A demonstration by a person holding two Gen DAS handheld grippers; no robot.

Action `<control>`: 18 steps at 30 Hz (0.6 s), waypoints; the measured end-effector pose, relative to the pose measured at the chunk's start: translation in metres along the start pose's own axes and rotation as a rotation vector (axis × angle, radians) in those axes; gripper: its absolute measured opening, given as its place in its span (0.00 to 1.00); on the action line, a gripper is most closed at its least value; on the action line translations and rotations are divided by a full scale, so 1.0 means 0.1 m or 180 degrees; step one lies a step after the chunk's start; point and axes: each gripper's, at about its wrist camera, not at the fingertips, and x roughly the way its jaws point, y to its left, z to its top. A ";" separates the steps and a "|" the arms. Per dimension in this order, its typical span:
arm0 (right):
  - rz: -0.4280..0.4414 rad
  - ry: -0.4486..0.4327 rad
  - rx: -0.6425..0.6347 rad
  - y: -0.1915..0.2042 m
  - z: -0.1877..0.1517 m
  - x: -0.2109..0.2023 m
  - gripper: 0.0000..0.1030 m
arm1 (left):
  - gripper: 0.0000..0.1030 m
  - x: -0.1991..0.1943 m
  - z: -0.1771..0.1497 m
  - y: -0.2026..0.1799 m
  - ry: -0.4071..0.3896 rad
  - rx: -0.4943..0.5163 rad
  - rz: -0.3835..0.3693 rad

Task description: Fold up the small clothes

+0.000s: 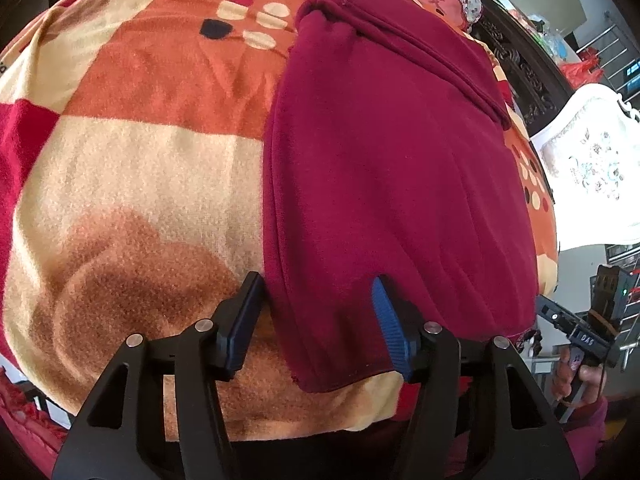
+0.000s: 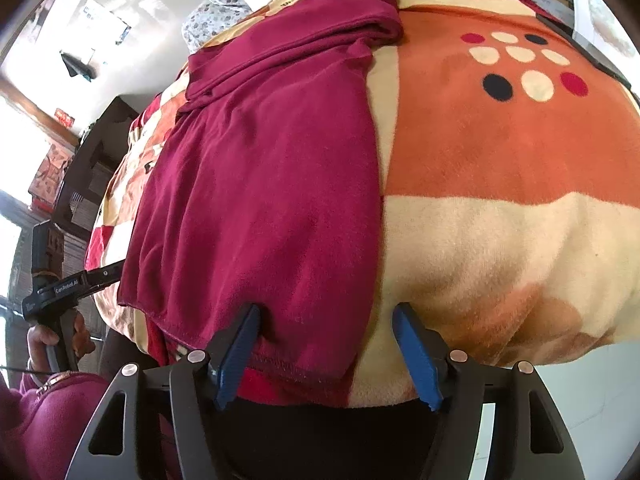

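Observation:
A maroon garment [image 1: 392, 152] lies flat on an orange, cream and red blanket [image 1: 140, 184], partly folded lengthwise. My left gripper [image 1: 316, 292] is open, its jaws straddling the garment's near left corner, with the right fingertip pressed into the cloth. In the right wrist view the same garment [image 2: 264, 168] lies left of centre. My right gripper [image 2: 326, 320] is open, its jaws straddling the garment's near right corner and hem. The blanket [image 2: 500, 184] fills the right half of that view.
The other hand-held gripper [image 1: 576, 328] shows at the left view's right edge, and likewise at the left edge of the right wrist view [image 2: 60, 284]. A white embroidered cloth [image 1: 592, 160] and dark carved furniture [image 1: 516, 56] stand beyond the blanket. Floral pillows [image 2: 224, 4] lie at the far end.

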 end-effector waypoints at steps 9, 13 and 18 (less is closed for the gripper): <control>0.0300 -0.0003 0.0004 0.02 0.07 -0.01 0.14 | 0.36 -0.02 -0.03 0.00 0.0107 0.0105 0.0041; 0.0588 -0.0077 0.0152 -0.01 0.18 -0.08 0.10 | 0.07 -0.06 0.01 0.06 0.0158 0.0002 -0.0056; 0.0823 -0.0274 0.0188 0.03 0.42 -0.27 0.10 | 0.07 -0.37 0.22 -0.08 -0.0116 0.0128 -0.0274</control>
